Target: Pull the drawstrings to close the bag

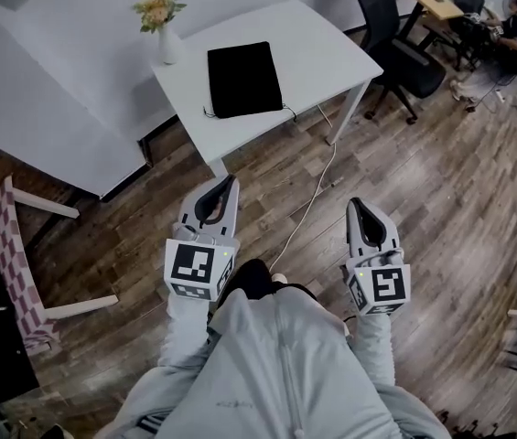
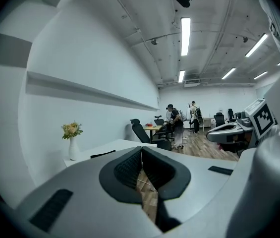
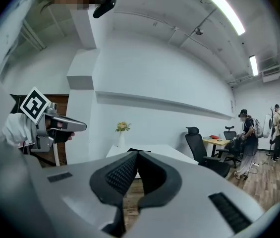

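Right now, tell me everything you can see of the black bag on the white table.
The black bag is a flat, rectangular pouch of matte, fabric-looking material. It lies flat and slightly skewed on the white table, close to the table's near edge, and does not look gathered shut. Thin dark drawstrings stick out at its two near corners onto the tabletop. Only the table touches it.

No legible text; jacket (image 1: 276, 364) print seems too faint.

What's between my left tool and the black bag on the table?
In the head view, only wooden floor and bare white tabletop separate the shut left tool from the bag.
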`<state>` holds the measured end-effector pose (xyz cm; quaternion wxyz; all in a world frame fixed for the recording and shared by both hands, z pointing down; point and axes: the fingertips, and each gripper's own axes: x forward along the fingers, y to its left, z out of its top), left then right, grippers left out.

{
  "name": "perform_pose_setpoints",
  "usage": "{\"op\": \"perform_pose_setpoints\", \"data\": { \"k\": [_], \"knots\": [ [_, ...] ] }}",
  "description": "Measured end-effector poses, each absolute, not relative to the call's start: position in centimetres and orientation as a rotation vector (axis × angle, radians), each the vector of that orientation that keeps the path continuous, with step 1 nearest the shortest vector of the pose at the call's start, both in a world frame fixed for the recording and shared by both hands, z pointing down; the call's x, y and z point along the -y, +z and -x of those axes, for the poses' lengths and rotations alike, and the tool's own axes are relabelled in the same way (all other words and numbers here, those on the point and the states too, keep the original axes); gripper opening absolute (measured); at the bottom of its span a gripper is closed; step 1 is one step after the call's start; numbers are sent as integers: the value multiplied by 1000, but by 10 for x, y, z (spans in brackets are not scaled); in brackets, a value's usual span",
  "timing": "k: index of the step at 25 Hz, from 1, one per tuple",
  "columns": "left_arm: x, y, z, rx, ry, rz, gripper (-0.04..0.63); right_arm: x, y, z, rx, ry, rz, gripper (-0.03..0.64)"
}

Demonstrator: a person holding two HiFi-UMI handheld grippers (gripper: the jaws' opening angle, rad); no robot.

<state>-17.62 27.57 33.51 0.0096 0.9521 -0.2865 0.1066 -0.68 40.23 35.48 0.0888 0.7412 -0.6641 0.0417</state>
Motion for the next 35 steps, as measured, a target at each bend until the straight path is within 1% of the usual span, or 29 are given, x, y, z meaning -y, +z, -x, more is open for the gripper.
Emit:
{"op": "perform_pose_setpoints", "data": {
  "k": [4,8,25,35],
  "knots": [
    [-274,346,169,895,363,-2954,26,-402,363,-7,1965,144,-2202,23],
    [-249,353,157,897,377,-2948,26,-381,370,-25,1948,157,-2204,23],
    [-43,348,106,903,376,-2956,26,-183,363,-84,1906,133,-2198,23],
    [6,372,99,881,436,-2902,26,-130,373,-95,1895,181,-2167,23]
  ]
}}
